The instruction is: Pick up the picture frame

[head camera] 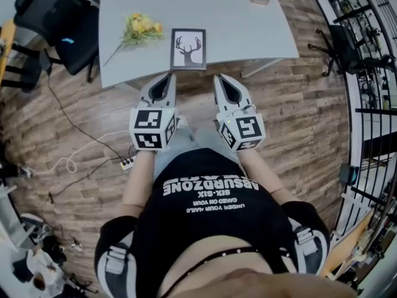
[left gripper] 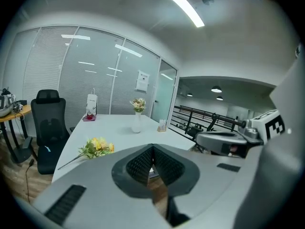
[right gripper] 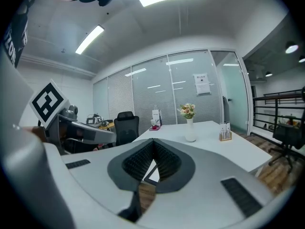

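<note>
A black picture frame (head camera: 188, 48) with a deer-head print lies flat near the front edge of the white table (head camera: 248, 30). My left gripper (head camera: 169, 76) and right gripper (head camera: 218, 77) hover side by side just short of that edge, both shut and empty, pointing toward the frame. In the left gripper view the closed jaws hide most of the frame; only a sliver (left gripper: 152, 174) shows behind them. In the right gripper view a dark corner of the frame (right gripper: 151, 174) shows in the gap below the tips.
A yellow flower bunch (head camera: 139, 30) lies left of the frame. A white vase (right gripper: 190, 130) with flowers and a small holder (right gripper: 224, 133) stand farther back. A black office chair (head camera: 62, 27) is left of the table; a railing (head camera: 372, 73) runs along the right.
</note>
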